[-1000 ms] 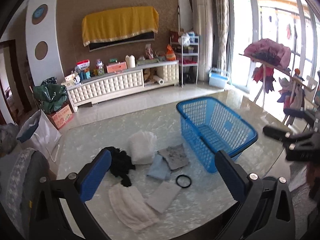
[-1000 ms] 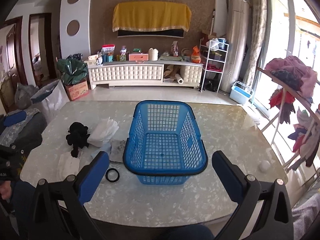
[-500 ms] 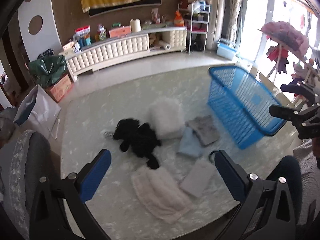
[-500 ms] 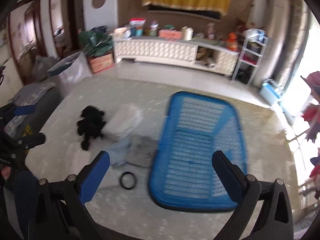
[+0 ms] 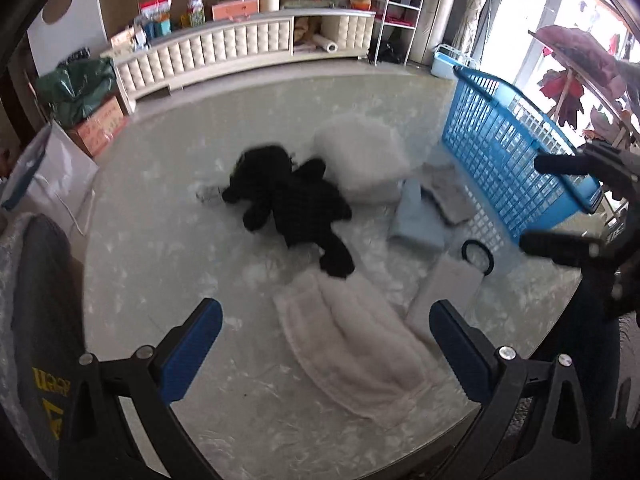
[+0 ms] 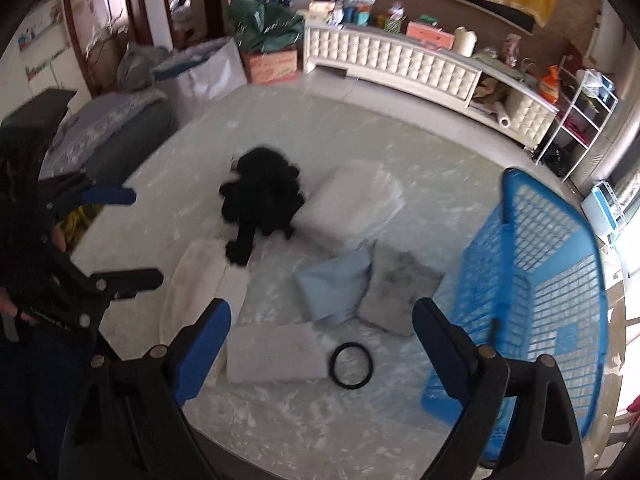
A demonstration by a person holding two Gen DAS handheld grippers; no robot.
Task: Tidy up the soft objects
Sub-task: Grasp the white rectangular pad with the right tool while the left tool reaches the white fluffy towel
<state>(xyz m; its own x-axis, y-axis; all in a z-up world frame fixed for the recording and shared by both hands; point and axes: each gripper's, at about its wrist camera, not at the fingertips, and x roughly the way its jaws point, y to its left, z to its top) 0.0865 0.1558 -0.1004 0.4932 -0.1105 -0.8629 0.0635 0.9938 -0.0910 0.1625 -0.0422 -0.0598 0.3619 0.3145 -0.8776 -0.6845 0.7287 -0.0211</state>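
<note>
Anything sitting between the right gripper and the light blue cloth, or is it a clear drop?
Nothing visible blocks it. The right gripper, jaws open and just narrowing with nothing between them, hangs above the light blue cloth. The grey cloth overlaps its right edge; the black ring lies nearer, off the cloth.

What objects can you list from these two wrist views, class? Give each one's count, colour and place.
Basket: 1, blue, table's right side.
Plush toy: 1, black, table centre.
Fluffy pillow: 1, white, beside the toy.
Fluffy cloth: 1, cream, near edge.
Folded cloth: 1, light blue, by basket.
Grey cloth: 1, beside the blue one.
Flat white pad: 1, near edge.
Ring: 1, black, beside pad.
Table: 1, pale marble.
Left gripper: open, empty.
Right gripper: open, empty, jaws just been closing a little.
</note>
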